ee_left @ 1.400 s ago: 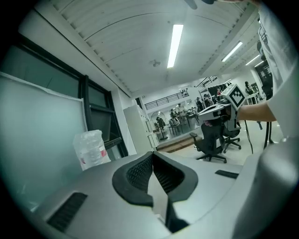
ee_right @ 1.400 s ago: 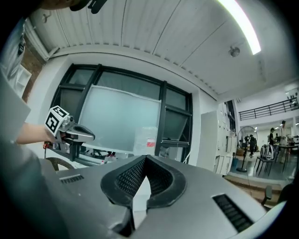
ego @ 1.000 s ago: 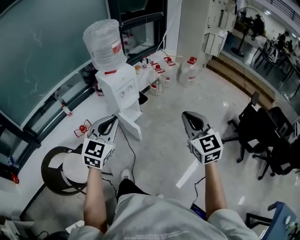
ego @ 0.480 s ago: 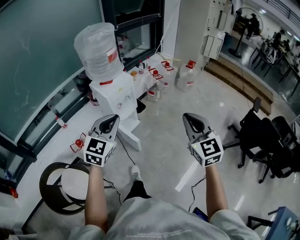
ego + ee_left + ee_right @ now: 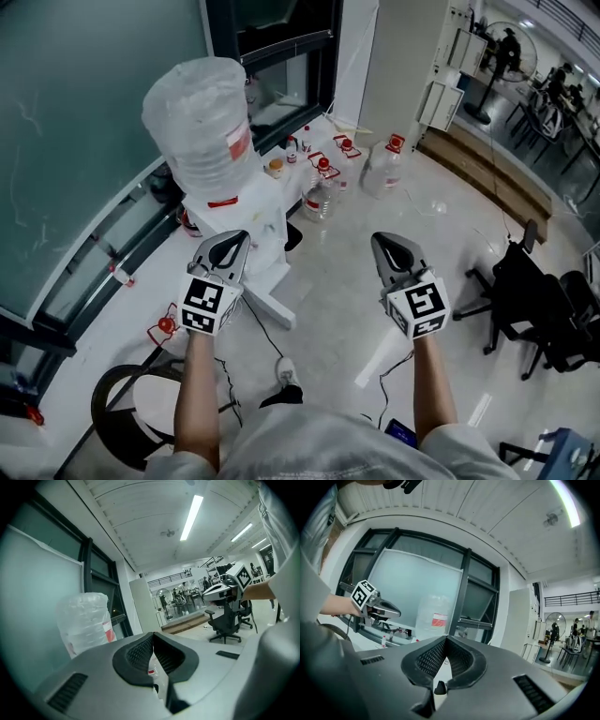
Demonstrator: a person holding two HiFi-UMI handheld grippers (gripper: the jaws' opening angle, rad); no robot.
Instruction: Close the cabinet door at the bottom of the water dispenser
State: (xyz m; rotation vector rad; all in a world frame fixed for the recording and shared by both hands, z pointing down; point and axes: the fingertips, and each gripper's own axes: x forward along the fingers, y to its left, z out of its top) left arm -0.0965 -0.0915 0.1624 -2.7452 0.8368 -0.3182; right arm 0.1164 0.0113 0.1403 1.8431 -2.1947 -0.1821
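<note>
- Straight ahead in the head view, the white water dispenser stands by the glass wall, with an inverted water bottle on top.
- Its cabinet door at the bottom stands open, swung out over the floor.
- The left gripper is held in front of the dispenser, jaws together and empty.
- The right gripper is well apart to its side, jaws likewise together with nothing between them.
- Smaller water jugs stand on the floor beyond the dispenser.
</note>
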